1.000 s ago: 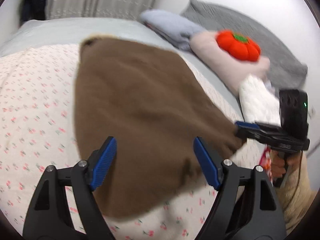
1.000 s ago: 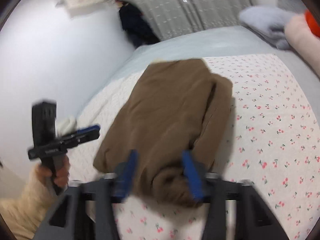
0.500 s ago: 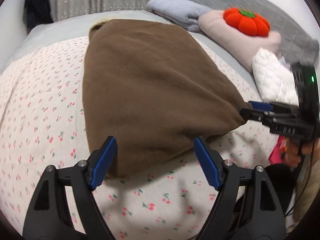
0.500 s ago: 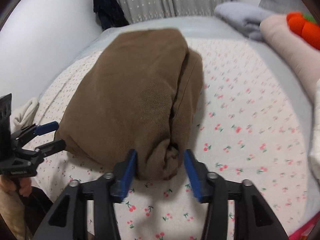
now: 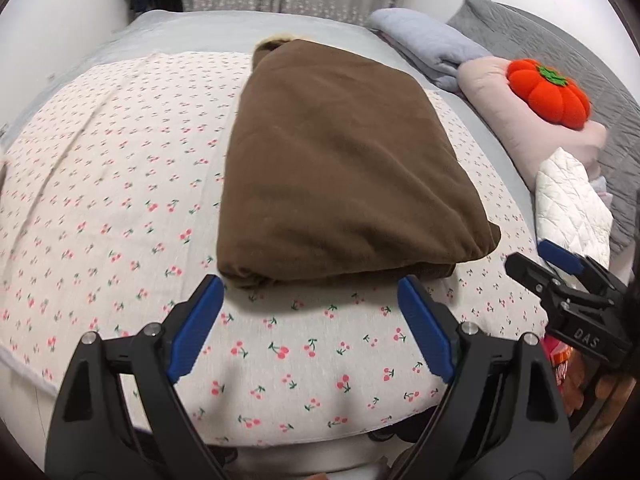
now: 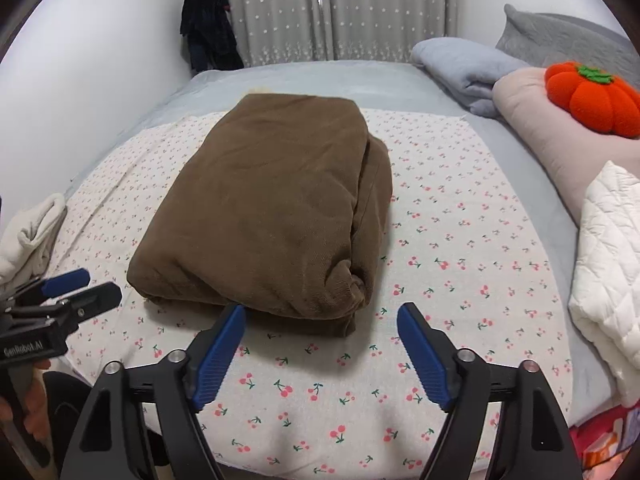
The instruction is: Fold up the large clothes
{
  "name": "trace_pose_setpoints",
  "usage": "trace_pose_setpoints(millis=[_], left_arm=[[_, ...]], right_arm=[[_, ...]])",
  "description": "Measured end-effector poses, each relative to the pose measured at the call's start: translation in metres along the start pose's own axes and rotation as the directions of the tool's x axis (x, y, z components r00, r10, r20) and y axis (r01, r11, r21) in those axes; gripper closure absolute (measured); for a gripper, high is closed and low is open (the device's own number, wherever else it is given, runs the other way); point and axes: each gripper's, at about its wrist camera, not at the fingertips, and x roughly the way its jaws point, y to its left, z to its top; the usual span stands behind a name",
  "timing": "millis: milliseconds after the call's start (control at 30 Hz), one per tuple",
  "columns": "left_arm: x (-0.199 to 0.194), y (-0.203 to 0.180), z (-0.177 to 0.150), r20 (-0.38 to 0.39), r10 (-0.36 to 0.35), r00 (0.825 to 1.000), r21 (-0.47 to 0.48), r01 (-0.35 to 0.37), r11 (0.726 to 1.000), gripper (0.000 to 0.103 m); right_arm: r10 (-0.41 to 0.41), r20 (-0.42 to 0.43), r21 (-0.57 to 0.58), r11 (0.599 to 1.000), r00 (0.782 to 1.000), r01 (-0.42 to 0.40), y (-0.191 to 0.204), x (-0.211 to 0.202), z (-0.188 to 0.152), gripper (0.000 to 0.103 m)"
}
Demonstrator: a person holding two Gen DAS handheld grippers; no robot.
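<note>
A brown garment (image 5: pixel 340 176) (image 6: pixel 272 212) lies folded into a thick rectangle on the cherry-print sheet (image 5: pixel 120 184) (image 6: pixel 460 248) of the bed. My left gripper (image 5: pixel 310 300) hovers just short of its near edge, jaws opening wide with nothing between the blue pads. My right gripper (image 6: pixel 320 320) hangs in front of the garment's near right corner, jaws also opening and empty. In each wrist view the other gripper shows at the side (image 5: pixel 560 276) (image 6: pixel 76 292), held in a hand and clear of the cloth.
Along the right side of the bed lie a white quilted piece (image 6: pixel 608 264), a pink pillow (image 5: pixel 520 120) with an orange pumpkin cushion (image 6: pixel 592 96), a blue-grey blanket (image 6: pixel 460 68) and a grey quilt (image 5: pixel 560 52). A cream cloth (image 6: pixel 28 236) sits at the left edge. Curtains (image 6: pixel 340 8) hang behind.
The right gripper let go of the garment's near corner and opened wide. Both grippers drew back toward the bed's near edge, and the garment now lies flat and free.
</note>
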Motion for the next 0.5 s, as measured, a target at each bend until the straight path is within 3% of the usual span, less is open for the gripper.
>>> trace_pose_setpoints(millis=[100,133,167,500], left_arm=[[-0.002,0.000,-0.006,-0.004,0.055,0.999,-0.038,-0.055,0.998,0.010],[-0.001,0.000,-0.007,-0.008,0.070,0.997,-0.041,-0.071,0.997,0.002],[-0.001,-0.002,-0.009,-0.007,0.086,0.996,-0.041,-0.086,0.995,0.000],[0.003,-0.019,-0.019,-0.038,0.167,0.985,0.010,-0.166,0.986,0.000]], right_arm=[[-0.033,0.011,0.056,0.998,0.999,0.033,-0.004,-0.007,-0.005,0.019],[-0.050,0.010,0.083,0.995,0.999,0.049,-0.007,-0.008,-0.007,0.019],[-0.058,0.010,0.098,0.994,0.998,0.057,-0.008,-0.009,-0.008,0.019],[-0.134,-0.018,0.043,0.990,0.991,0.135,0.009,-0.012,-0.016,0.012]])
